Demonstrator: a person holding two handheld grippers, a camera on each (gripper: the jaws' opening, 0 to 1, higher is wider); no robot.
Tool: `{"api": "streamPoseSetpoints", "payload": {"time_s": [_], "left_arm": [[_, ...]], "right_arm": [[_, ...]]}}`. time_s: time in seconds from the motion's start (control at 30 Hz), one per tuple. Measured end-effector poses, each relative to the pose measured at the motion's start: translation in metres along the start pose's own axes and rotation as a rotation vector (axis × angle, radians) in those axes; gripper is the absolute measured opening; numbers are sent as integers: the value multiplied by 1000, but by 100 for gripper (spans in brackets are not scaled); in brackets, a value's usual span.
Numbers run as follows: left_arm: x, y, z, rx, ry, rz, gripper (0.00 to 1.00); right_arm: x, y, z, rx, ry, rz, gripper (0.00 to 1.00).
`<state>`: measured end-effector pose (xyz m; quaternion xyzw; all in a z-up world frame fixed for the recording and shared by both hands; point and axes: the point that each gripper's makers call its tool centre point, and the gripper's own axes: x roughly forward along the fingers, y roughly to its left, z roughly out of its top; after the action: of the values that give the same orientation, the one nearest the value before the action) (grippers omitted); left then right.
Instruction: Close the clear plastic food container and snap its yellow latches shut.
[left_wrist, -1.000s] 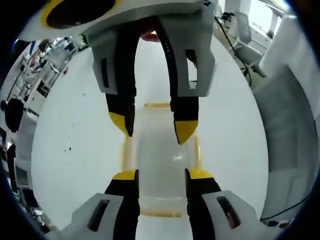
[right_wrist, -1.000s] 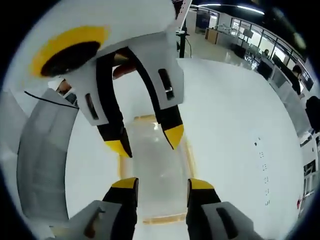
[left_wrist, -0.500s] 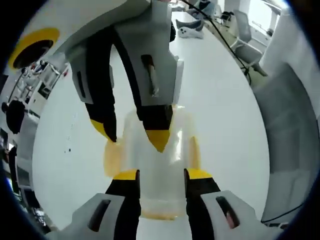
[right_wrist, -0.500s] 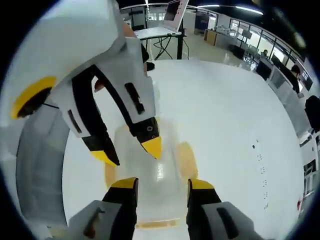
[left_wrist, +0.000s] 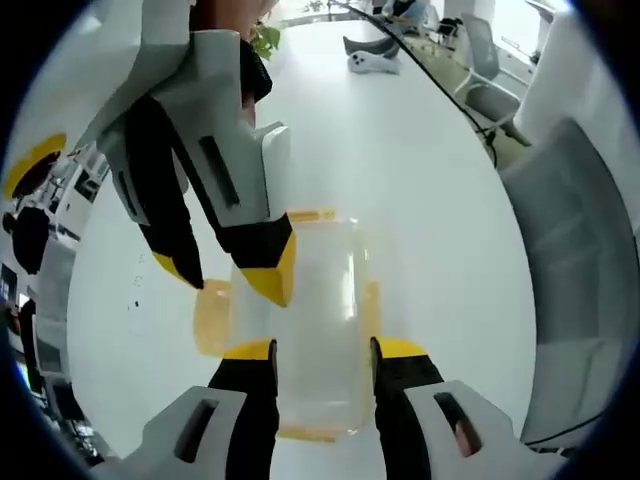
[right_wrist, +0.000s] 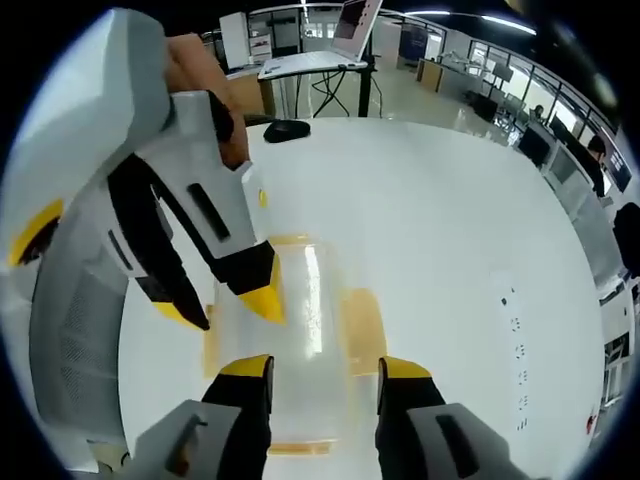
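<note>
An open office with rows of workstations and ceiling lights lies behind a broad white desk (left_wrist: 420, 200). On the desk lies one clear plastic container (left_wrist: 310, 330), lid on top, with yellow latches along its sides.

In the left gripper view, the container lies just ahead of the left tongs (left_wrist: 322, 348) and partly between their two yellow-tipped jaws, which stand apart and grip nothing. Four yellow latches can be counted here: one at the far end (left_wrist: 312, 214), one at the near end (left_wrist: 305, 433), one on the right side (left_wrist: 371, 305), and one on the left side (left_wrist: 212, 318), which is splayed outward flat on the desk. The right tongs (left_wrist: 225, 283) come in from the upper left, their jaws spread open, one yellow tip over the container's left edge and the other beside the splayed latch.

In the right gripper view, the same container (right_wrist: 290, 340) lies just ahead of and between the jaws of the right tongs (right_wrist: 325, 368), which are apart and hold nothing. The left tongs (right_wrist: 225, 308) reach in from the left, open, one tip over the lid. A latch on the right side (right_wrist: 362, 328) is swung out wide on the desk; whether the other latches are snapped down cannot be told.

One dark computer mouse (right_wrist: 287, 130) lies at the far edge of the desk, well apart from the container.
</note>
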<state>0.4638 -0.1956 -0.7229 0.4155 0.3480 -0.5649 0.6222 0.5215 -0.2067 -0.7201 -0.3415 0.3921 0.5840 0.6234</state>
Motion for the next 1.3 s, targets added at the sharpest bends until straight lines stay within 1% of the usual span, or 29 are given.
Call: {"api": "streamPoseSetpoints", "payload": {"time_s": [0.2, 0.3, 0.43, 0.5, 0.53, 0.6, 0.73, 0.77, 0.8, 0.87, 0.93, 1.0, 1.07, 1.2, 1.3], "left_arm": [[-1, -1, -2, -3, 3, 23, 35], [-1, 0, -1, -17, -3, 43, 36], [1, -3, 1, -22, -3, 47, 38], [1, -6, 2, -11, 0, 48, 38], [3, -8, 3, -7, -2, 46, 38], [5, -11, 5, -6, -6, 46, 39], [9, -12, 7, 16, 1, 66, 38], [10, -12, 7, 25, 2, 73, 39], [10, -12, 5, 32, 14, 82, 40], [12, -14, 3, 41, 16, 82, 40], [12, -11, 3, 37, 7, 93, 39], [12, -10, 3, 33, 2, 103, 38], [13, -8, 4, 33, 1, 116, 38], [15, -6, 4, 51, 12, 131, 40], [17, -5, 4, 57, 10, 144, 41]], "right_arm": [[5, -2, 0, -5, 4, 13, 40], [7, -2, 4, -10, 0, 25, 40], [10, -2, 5, -11, 3, 40, 40], [11, -1, 7, -14, 4, 46, 40], [12, 1, 9, -7, -1, 61, 40], [13, 1, 9, -7, 2, 62, 40], [17, 3, 6, -2, 23, 84, 40], [19, 2, 6, -5, 23, 83, 41], [18, 2, 6, 12, 19, 91, 41], [18, 2, 6, 19, 18, 103, 40], [19, 2, 5, 29, 17, 115, 40], [19, 7, 5, 34, 15, 147, 37], [20, 4, 5, 36, 13, 152, 37], [20, 5, 5, 37, 15, 171, 38], [20, 6, 5, 19, 16, 183, 37]]}}
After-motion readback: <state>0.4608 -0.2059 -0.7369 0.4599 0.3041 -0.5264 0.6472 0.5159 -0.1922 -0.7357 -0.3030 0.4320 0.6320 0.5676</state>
